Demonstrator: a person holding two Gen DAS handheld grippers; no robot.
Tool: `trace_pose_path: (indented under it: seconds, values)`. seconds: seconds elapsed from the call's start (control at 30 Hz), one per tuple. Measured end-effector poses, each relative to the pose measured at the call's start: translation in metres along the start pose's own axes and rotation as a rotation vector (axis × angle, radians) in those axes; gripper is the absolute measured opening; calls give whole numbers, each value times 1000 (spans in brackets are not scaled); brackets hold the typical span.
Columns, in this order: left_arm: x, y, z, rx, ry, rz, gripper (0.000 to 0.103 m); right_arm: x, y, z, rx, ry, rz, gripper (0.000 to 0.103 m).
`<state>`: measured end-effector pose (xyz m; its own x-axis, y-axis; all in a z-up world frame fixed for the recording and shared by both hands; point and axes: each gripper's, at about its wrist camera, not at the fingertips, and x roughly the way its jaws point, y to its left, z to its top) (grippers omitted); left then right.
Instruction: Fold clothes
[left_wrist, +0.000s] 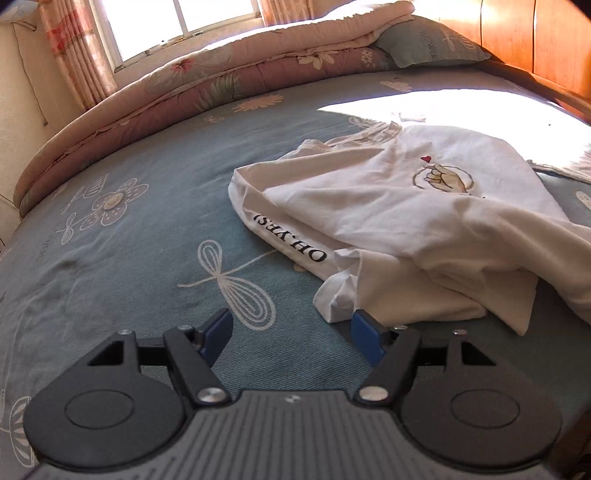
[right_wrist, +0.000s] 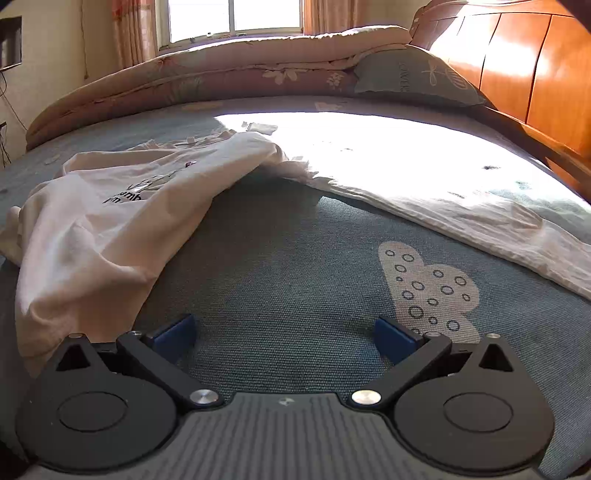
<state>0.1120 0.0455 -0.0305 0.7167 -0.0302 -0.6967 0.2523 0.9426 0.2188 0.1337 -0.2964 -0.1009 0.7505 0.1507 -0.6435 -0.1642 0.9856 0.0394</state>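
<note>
Across the middle and right of the left wrist view sprawls a crumpled white T-shirt (left_wrist: 406, 221), soft cotton bunched into loose folds on the blue-grey bedsheet (left_wrist: 129, 258). And there's print on it: black serif letters reading "OH,YES!" along the near left fold, upside down to us, plus a hand making a finger-heart inside a ring with a small red heart above it, up at centre right. The sheet has a denim-like weave with white line-drawn flowers and dragonflies.

Down at the bottom, the left gripper (left_wrist: 291, 332) hangs with its black arms spread wide, blue pads apart, nothing between them; the right-hand pad sits just beside the shirt's near hem.

Over to the right wrist view now: the right gripper (right_wrist: 284, 338) is likewise splayed open and empty, low over coarse woven sheet (right_wrist: 277, 258), with a pale heart-like patch dotted with small rings at lower right. The T-shirt (right_wrist: 92, 229) heaps up at the left, black lettering partly legible as "amb". A flat white garment (right_wrist: 461, 218) stretches away at right in glaring sunlight.

Farther back, a folded floral quilt (right_wrist: 221, 70), padded and pinkish, a blue-grey pillow (right_wrist: 413, 74) printed "FLOWER", and a glossy orange wooden headboard (right_wrist: 517, 62) at upper right.
</note>
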Motion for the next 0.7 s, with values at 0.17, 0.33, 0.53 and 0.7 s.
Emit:
trace_pose_path:
  seconds: [0.17, 0.33, 0.53, 0.7]
  values:
    - [7, -49, 3, 161, -36, -2, 77, 0, 0, -1, 0, -3, -2, 103]
    - [21, -77, 4, 240, -33, 33, 84, 0, 0, -1, -3, -3, -3, 103]
    - [33, -98, 6, 280, -17, 14, 84, 0, 1, -1, -4, -5, -6, 103]
    - [41, -103, 9, 263, -15, 26, 87, 0, 2, -1, -4, -7, -8, 103]
